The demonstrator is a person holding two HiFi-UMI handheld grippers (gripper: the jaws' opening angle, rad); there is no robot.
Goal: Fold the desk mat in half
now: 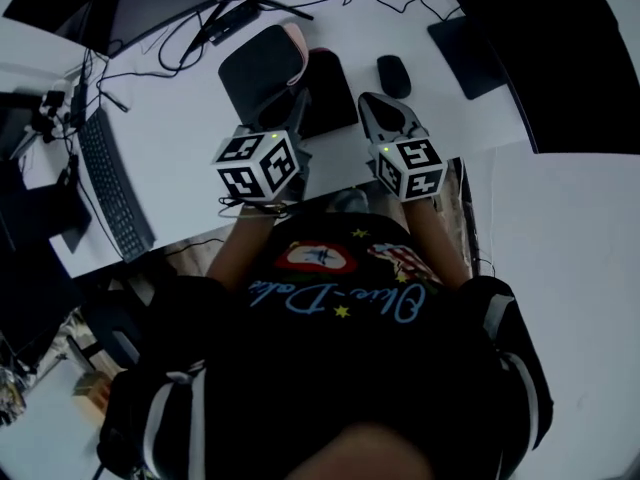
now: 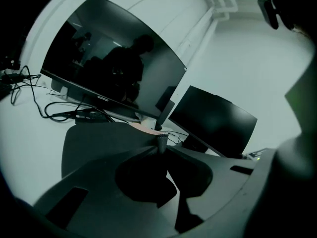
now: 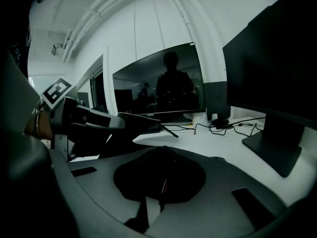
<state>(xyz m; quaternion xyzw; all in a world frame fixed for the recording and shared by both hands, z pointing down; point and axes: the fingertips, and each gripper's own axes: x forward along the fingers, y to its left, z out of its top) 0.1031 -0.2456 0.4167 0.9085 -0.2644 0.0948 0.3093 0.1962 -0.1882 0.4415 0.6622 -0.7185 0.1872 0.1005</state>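
Nr desk mat (image 1: pixel 262 73), shirt (image 1: pixel 340 293) txt illegible.

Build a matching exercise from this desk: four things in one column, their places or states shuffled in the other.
1. keyboard
2. mouse
3. desk mat
4. right gripper

a. pink underside showing along one edge
b. jaws together, nothing between them
c. at the desk's left side
d. just beyond the right gripper's tips

Pairs: 1-c, 2-d, 3-a, 4-b.
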